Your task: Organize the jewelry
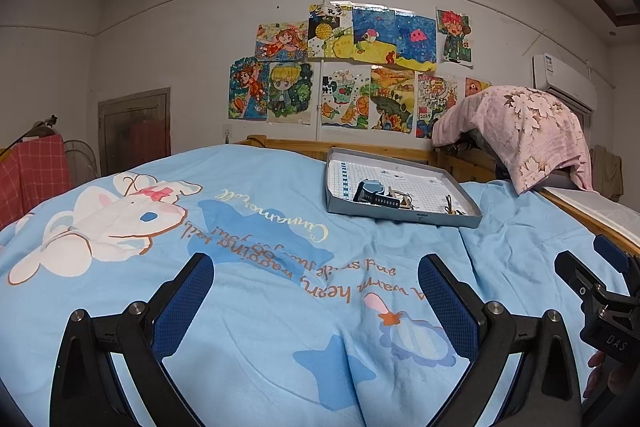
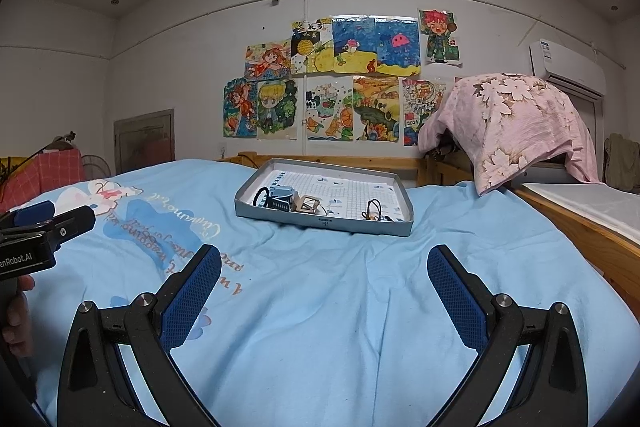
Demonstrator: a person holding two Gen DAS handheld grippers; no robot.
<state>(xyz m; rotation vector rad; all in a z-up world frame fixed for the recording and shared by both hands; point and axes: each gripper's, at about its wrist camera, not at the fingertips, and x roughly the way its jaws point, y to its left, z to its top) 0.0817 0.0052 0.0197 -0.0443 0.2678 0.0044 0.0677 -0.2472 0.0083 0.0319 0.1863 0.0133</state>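
Observation:
A shallow grey tray [image 1: 404,217] [image 2: 324,223] lies on the light blue bedspread [image 1: 260,307] [image 2: 320,307], far ahead of both grippers. Inside it sit a blue watch [image 1: 370,189] [image 2: 282,197], a pale wooden piece [image 2: 307,205] and a dark hair tie with a charm [image 1: 450,205] [image 2: 374,209]. My left gripper [image 1: 316,275] is open over the bedspread with nothing between its blue pads. My right gripper [image 2: 324,267] is open too, empty, aimed at the tray. Each gripper shows at the edge of the other's view.
A wooden bed frame [image 2: 580,223] runs along the right side and the far end. A pink floral cloth [image 2: 516,123] drapes over something at the back right. Children's drawings [image 2: 340,79] cover the wall. A hand [image 2: 18,315] holds the left gripper's handle.

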